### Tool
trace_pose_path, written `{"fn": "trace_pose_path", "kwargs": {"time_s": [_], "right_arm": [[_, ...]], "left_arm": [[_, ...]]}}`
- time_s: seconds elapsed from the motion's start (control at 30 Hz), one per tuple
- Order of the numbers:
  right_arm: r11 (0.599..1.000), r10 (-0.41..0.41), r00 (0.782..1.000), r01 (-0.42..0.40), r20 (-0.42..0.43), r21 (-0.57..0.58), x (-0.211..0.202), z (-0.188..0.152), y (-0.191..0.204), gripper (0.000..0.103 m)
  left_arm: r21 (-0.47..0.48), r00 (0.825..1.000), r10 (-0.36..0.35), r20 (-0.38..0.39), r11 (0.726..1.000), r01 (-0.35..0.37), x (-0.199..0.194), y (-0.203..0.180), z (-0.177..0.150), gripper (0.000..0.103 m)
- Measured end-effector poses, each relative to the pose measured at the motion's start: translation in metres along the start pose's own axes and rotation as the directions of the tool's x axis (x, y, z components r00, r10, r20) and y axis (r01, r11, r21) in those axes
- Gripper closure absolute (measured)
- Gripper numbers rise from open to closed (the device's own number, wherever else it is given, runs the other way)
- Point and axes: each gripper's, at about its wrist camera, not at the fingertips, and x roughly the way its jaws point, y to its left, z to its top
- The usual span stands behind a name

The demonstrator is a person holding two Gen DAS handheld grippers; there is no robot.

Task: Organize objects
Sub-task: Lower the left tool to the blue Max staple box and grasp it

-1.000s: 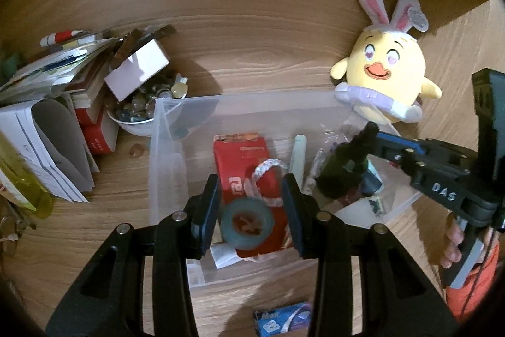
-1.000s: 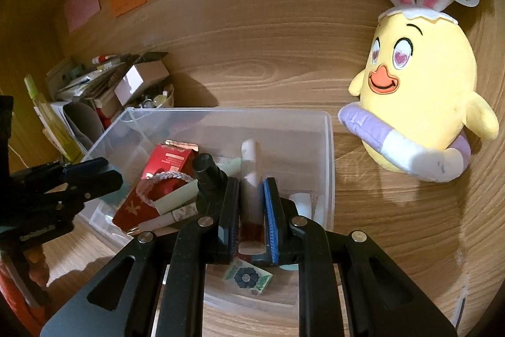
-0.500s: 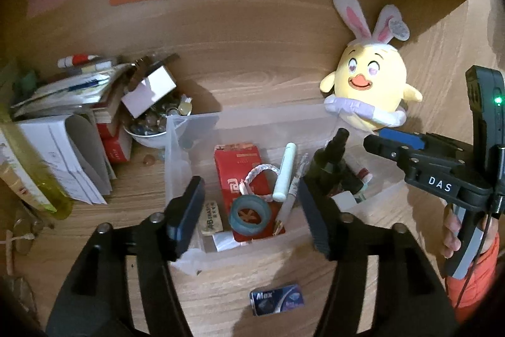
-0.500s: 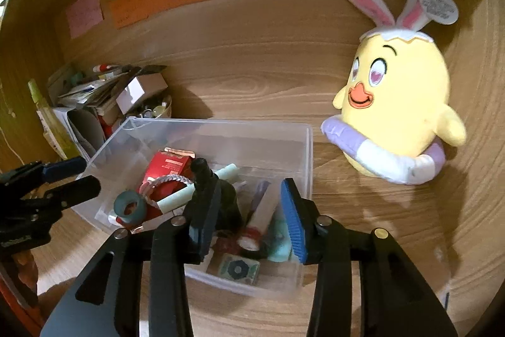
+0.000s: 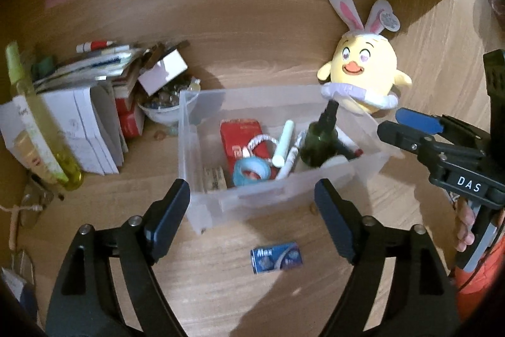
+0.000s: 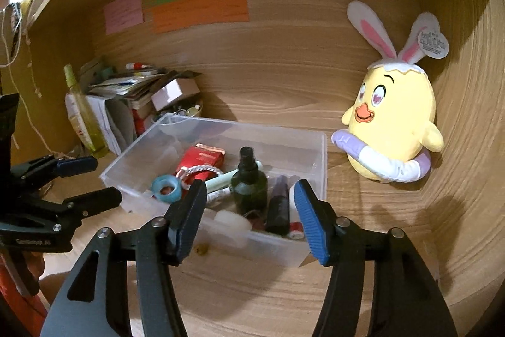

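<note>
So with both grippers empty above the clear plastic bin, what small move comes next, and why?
Probably lower the left gripper, jaws opening and empty, toward the small blue box lying on the wooden desk. It sits outside the clear plastic bin, right below that gripper.

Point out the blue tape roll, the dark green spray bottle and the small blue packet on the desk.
blue tape roll (image 5: 251, 172), left wrist view, on its blue ring.
dark green spray bottle (image 6: 249, 185), right wrist view, on its round body.
small blue packet (image 5: 276, 256), left wrist view, on its printed face.
</note>
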Motion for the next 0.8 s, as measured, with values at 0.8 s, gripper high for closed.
{"fn": "trace_pose_path", "kwargs": {"time_s": [0.8], "right_arm": [[0.996, 0.057, 0.99, -0.064, -0.128, -0.058, 0.017, -0.047, 0.024, 0.049]], "left_arm": [[0.037, 0.963, -0.037, -0.267, 0.998, 0.048, 0.048, -0.011, -0.06, 0.021]]}}
